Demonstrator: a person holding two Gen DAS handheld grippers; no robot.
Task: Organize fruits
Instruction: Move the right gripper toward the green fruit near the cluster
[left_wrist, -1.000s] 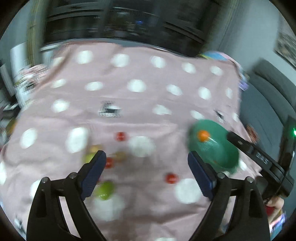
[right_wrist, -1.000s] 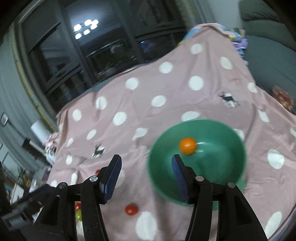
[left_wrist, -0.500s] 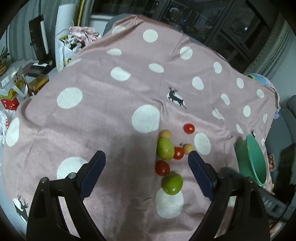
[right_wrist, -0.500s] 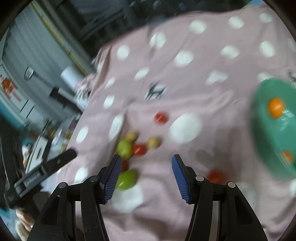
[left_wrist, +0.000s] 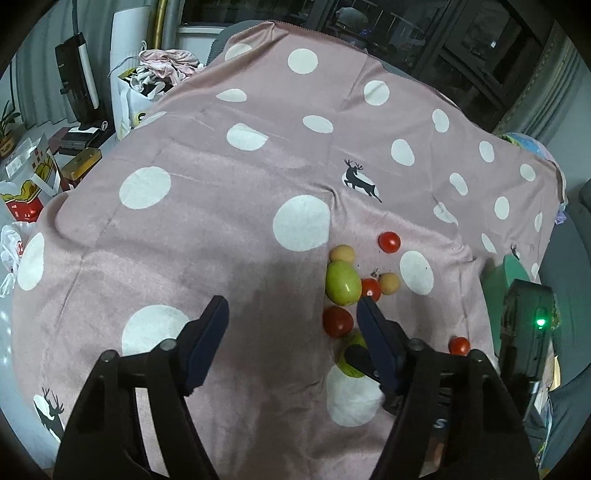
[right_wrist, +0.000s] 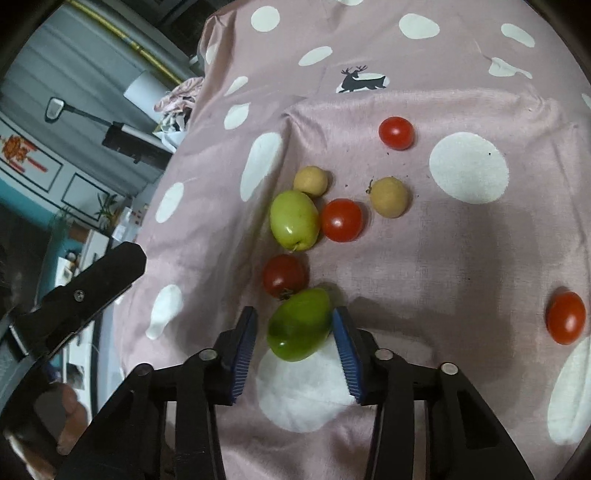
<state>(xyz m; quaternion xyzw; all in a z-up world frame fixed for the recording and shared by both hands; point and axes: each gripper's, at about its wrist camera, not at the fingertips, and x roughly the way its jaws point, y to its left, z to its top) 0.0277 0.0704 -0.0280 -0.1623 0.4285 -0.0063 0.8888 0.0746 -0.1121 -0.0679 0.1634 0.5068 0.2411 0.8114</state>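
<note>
Green fruit lies between the closing right claw's pads, not yet clamped.

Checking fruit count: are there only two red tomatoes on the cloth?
No, the right wrist view shows four red tomatoes on the cloth.

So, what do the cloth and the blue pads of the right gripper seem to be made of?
Cloth: probably soft napped fabric, matte pink with white dots; it wrinkles and shows a fine pile.
Pads of the right gripper: likely rubber or soft plastic, matte blue with fine ridges.
</note>
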